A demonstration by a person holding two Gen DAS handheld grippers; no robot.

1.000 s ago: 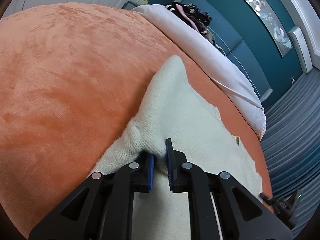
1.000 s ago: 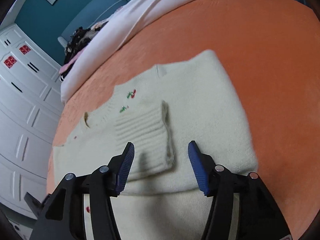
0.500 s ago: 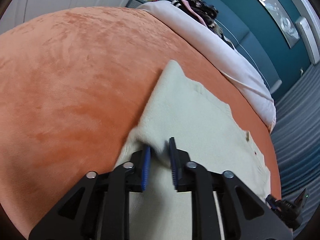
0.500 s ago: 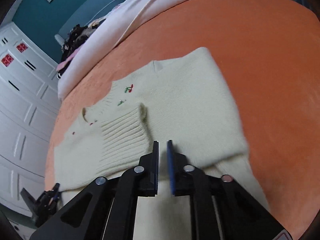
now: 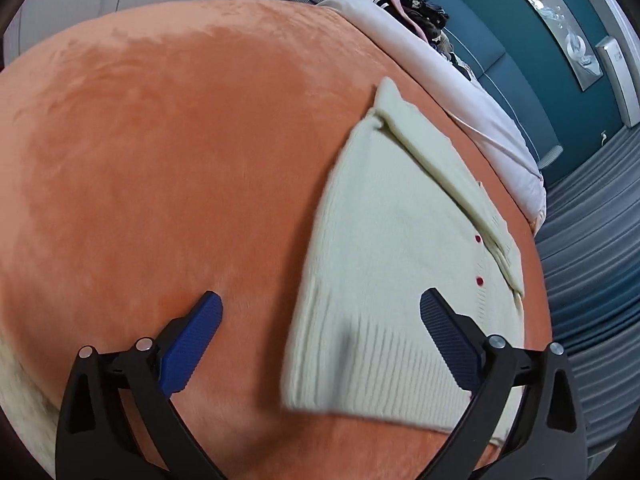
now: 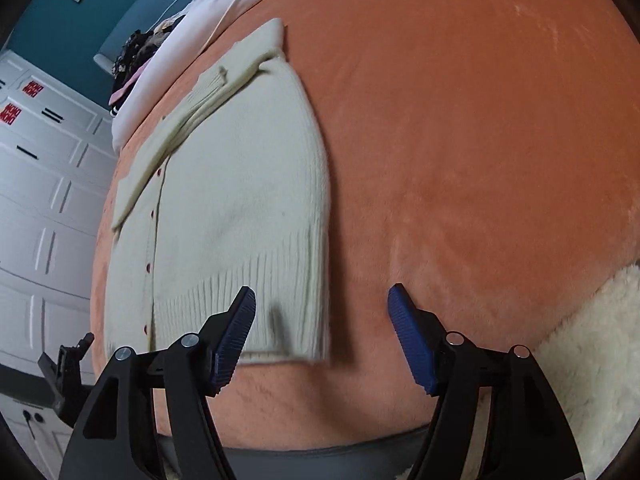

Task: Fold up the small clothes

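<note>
A cream knitted cardigan [image 5: 404,264] lies folded on the orange plush blanket [image 5: 168,168] that covers the bed. It forms a long shape, with its ribbed hem toward the near edge of the bed and its collar end toward the far edge, where a white pillow [image 5: 452,92] runs along the blanket. A row of small red buttons [image 6: 151,240] runs down its front, and a folded strip of knit, likely a sleeve, lies along its upper part near the pillow side.

The left tongs [image 5: 320,344] hang spread wide, grasping nothing; one blue pad is over bare orange blanket, the other over the ribbed hem. The right tongs [image 6: 322,340] are likewise spread wide and empty, with one blue pad over the hem corner and the other over bare blanket. Whether either pair touches the fabric cannot be told.

A cream fleecy fabric [image 6: 592,352] shows at the near right corner of the bed in the right wrist view. Beyond the pillow sits a heap of dark patterned clothes [image 5: 420,8] against a teal wall [image 5: 520,24]. White panelled wardrobe doors [image 6: 44,184] stand to the side. No containers can be seen.
</note>
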